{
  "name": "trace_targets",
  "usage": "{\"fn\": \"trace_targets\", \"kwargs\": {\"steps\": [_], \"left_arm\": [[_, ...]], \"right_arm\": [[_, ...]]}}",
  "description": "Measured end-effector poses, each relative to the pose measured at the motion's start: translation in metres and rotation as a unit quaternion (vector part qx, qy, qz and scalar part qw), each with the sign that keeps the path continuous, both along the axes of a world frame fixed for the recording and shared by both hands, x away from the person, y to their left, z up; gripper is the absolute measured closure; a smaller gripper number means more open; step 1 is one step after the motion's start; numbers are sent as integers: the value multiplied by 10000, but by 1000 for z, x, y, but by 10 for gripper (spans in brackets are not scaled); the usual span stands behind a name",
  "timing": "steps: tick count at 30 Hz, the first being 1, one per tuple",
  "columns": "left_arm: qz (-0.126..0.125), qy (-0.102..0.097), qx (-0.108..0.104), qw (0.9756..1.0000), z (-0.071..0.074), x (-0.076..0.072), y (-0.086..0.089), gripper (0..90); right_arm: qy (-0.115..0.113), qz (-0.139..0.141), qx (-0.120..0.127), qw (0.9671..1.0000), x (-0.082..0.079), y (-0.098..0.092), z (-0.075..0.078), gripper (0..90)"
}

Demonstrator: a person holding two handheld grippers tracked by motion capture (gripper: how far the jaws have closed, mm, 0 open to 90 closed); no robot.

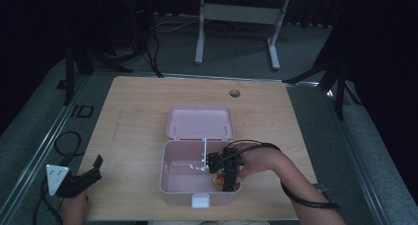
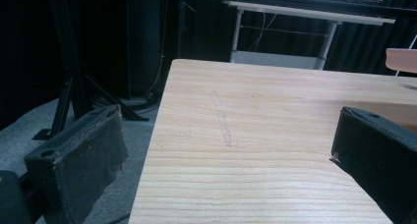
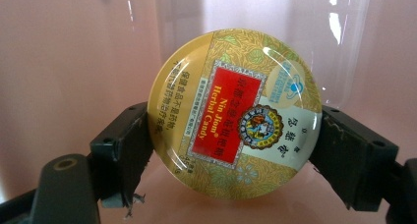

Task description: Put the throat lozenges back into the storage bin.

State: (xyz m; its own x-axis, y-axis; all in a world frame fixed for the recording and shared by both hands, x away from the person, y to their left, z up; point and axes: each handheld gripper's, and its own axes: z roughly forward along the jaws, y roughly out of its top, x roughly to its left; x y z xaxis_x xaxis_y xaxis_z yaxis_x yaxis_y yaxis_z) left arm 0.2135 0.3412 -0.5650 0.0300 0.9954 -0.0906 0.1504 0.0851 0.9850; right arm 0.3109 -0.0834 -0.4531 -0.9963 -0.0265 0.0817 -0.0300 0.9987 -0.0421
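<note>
The right gripper (image 3: 231, 150) is reaching down into the pink box (image 1: 173, 183), its jaws pinching a round candy tin (image 3: 235, 113) by opposite edges of the rim. The tin is sitting in the box's near right corner, low against the floor of the box as far as I can tell, with the pink wall rising just behind it. Whether it is being set down or lifted out I cannot say; I would judge the tin already lodged inside and the release, then shutting the box, as what remains. The tin's lid is facing the gripper's camera, printed face up and out, and the red label's lettering is running at a slant across it; being round and flat, its short axis is pointing toward the camera rather than along the jaws. The box's lid (image 1: 199, 121) is lying open beyond the box. Away to the box's left, the left gripper (image 1: 81, 178) is idling over the table (image 2: 275, 135) edge, jaws spread wide and holding nothing.
</note>
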Motion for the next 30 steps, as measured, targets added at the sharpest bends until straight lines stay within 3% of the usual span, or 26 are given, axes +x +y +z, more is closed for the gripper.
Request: {"fn": "trace_targets", "kwargs": {"steps": [10, 14, 18, 24, 27, 30], "left_arm": [[-12, -7, -2, 10000, 0, 0, 0, 4], [-11, -11, 2, 10000, 0, 0, 0, 4], [-7, -18, -12, 10000, 0, 0, 0, 4], [-4, -15, -5, 10000, 0, 0, 0, 4], [-2, -23, -6, 10000, 0, 0, 0, 4], [-5, -28, -13, 10000, 0, 0, 0, 4]], "right_arm": [[118, -98, 23, 9999, 1, -3, -2, 140], [34, -104, 360, 9993, 2, -7, 10, 140], [-153, -142, 849, 9962, 2, -15, 32, 140], [-380, -261, 1618, 9858, 2, -41, 69, 110], [-645, -420, 1957, 9776, 6, -61, 79, 110], [-811, -581, 2216, 9700, 10, -83, 81, 110]]}}
